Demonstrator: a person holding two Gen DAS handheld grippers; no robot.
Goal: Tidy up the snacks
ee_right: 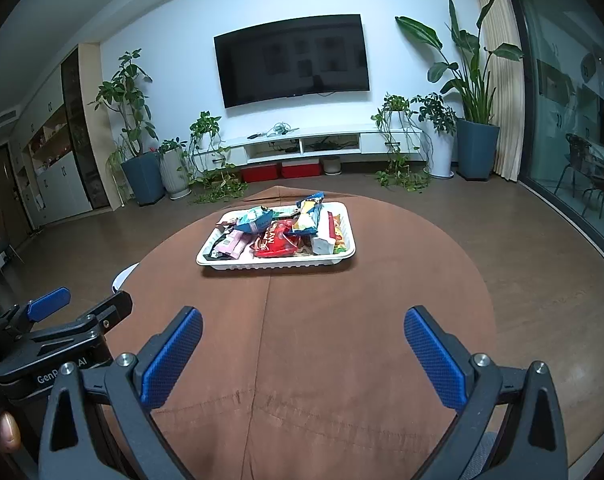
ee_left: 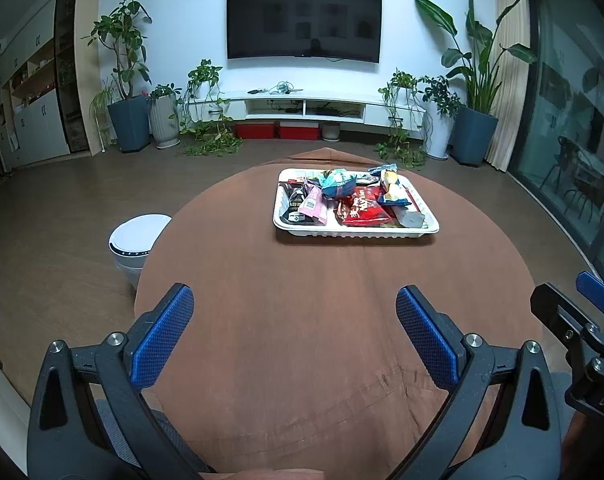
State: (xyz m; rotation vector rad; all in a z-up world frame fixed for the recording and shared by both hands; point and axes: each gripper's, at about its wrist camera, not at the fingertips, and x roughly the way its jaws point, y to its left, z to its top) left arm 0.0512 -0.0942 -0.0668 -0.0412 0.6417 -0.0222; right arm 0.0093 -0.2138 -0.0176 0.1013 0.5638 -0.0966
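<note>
Near us, our left gripper point(ee_left: 295, 332) and right gripper point(ee_right: 303, 354) hover spread wide, empty, above the brown bench point(ee_left: 302, 320). Farther off, the white tray point(ee_left: 353, 232) of snacks point(ee_left: 363, 208) lies lengthwise left-right. Only the left view shows the white bin point(ee_left: 136, 240) whole.

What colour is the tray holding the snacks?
White, with a ribbed rim; the tray shows best in the left wrist view.
</note>
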